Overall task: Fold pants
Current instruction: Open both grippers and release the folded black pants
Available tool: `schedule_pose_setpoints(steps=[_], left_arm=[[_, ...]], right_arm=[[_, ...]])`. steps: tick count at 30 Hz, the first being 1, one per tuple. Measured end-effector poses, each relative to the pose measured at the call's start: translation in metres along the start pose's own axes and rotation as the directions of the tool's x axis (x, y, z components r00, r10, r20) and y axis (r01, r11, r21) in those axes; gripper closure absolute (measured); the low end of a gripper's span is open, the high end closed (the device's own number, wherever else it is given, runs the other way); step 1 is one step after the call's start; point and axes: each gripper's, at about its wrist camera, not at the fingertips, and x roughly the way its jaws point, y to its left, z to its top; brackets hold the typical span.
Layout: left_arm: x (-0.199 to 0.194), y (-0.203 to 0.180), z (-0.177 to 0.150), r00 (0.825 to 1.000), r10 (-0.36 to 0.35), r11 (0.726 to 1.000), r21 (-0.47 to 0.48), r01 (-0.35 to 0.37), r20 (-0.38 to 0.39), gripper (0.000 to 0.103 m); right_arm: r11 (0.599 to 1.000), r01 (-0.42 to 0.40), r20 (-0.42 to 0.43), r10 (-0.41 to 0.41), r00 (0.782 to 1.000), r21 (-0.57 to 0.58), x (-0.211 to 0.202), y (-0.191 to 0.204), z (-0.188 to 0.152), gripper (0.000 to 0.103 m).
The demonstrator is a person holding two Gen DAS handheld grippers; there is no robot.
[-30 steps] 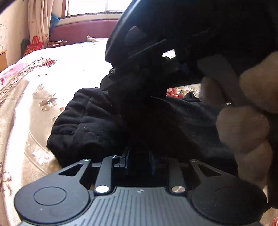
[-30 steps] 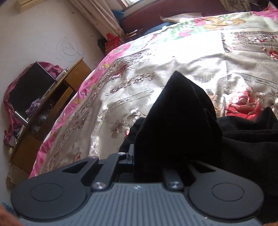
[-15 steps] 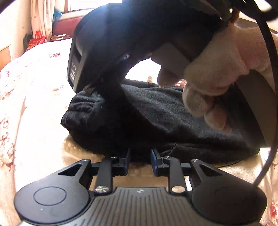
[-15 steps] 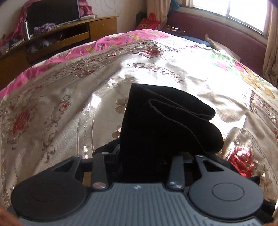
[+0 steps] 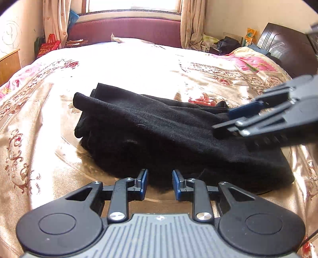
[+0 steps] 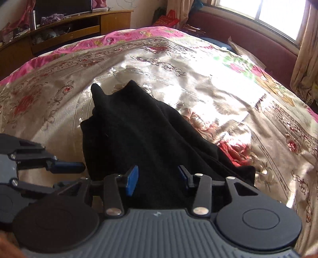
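While the right tool (image 6: 157,179) opens over black pants (image 5: 159,135), apparently folded, left tool (image 5: 160,181) stands released.

Home bedroom, lived-in. Large bed (image 5: 139,65) under a shiny floral bedspread (image 6: 178,59), pink border. Dark wooden headboard (image 5: 286,51). Window (image 6: 278,17) with patterned curtains (image 5: 190,23) above a maroon padded bench (image 5: 127,29). Low wooden TV cabinet (image 6: 65,25), cluttered. Red bag (image 5: 48,46) by the wall.
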Motion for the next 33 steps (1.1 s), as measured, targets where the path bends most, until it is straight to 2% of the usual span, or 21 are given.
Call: schedule_pose_setpoints(steps=[5,9,11,14,15,18,19,22,23,26,28,29,31,33], left_arm=[[-0.003,-0.025,-0.005,1.000,0.003,1.000,0.022,-0.002,-0.028,0.062],[0.003,-0.039,0.010,0.998,-0.003,0.999,0.041,0.005,-0.055,0.061],[0.003,-0.048,0.011,0.998,0.000,0.998,0.059,0.004,-0.063,0.061],[0.004,-0.058,0.015,0.998,0.009,0.995,0.099,-0.003,-0.068,0.061],[0.006,-0.060,0.017,0.997,0.010,0.994,0.108,-0.003,-0.070,0.061],[0.008,-0.064,0.018,0.997,0.006,0.994,0.108,0.002,-0.074,0.061],[0.009,-0.064,0.018,0.997,0.003,0.994,0.107,0.005,-0.073,0.060],[0.009,-0.067,0.020,0.998,-0.009,0.993,0.115,0.017,-0.067,0.059],[0.009,-0.068,0.021,0.998,-0.016,0.992,0.121,0.024,-0.066,0.058],[0.012,-0.072,0.024,0.998,-0.027,0.989,0.140,0.036,-0.065,0.058],[0.013,-0.077,0.027,0.998,-0.035,0.988,0.151,0.044,-0.057,0.058],[0.013,-0.079,0.029,0.998,-0.039,0.986,0.158,0.047,-0.052,0.058],[0.013,-0.084,0.032,0.998,-0.044,0.982,0.183,0.051,-0.039,0.058],[0.014,-0.089,0.035,0.998,-0.051,0.977,0.208,0.056,-0.029,0.058]], right_arm=[[0.995,0.059,-0.082,-0.065,0.995,-0.077,-0.023,-0.014,-0.066,0.058],[0.983,0.115,-0.066,-0.125,0.990,-0.140,-0.019,-0.014,-0.092,0.059],[0.971,0.121,-0.041,-0.132,0.990,-0.205,-0.018,-0.010,-0.099,0.059],[0.982,0.046,-0.037,-0.053,0.998,-0.184,-0.024,-0.011,-0.106,0.058],[0.979,0.047,-0.039,-0.056,0.998,-0.197,-0.024,-0.009,-0.110,0.057],[0.959,0.121,-0.008,-0.128,0.992,-0.256,-0.018,-0.003,-0.120,0.057],[0.956,0.164,0.008,-0.167,0.986,-0.243,-0.017,-0.005,-0.121,0.057],[0.972,0.195,-0.009,-0.198,0.980,-0.133,-0.018,-0.025,-0.117,0.058],[0.965,0.225,-0.008,-0.228,0.974,-0.131,-0.017,-0.028,-0.119,0.057],[0.961,0.214,-0.007,-0.218,0.976,-0.176,-0.015,-0.017,-0.122,0.056],[0.951,0.227,0.023,-0.228,0.973,-0.211,-0.012,-0.008,-0.126,0.057],[0.944,0.254,0.044,-0.251,0.967,-0.209,-0.009,-0.009,-0.129,0.066],[0.962,0.255,0.040,-0.252,0.967,-0.099,-0.010,-0.026,-0.125,0.084],[0.968,0.248,0.026,-0.249,0.968,0.020,-0.017,-0.045,-0.122,0.090]])
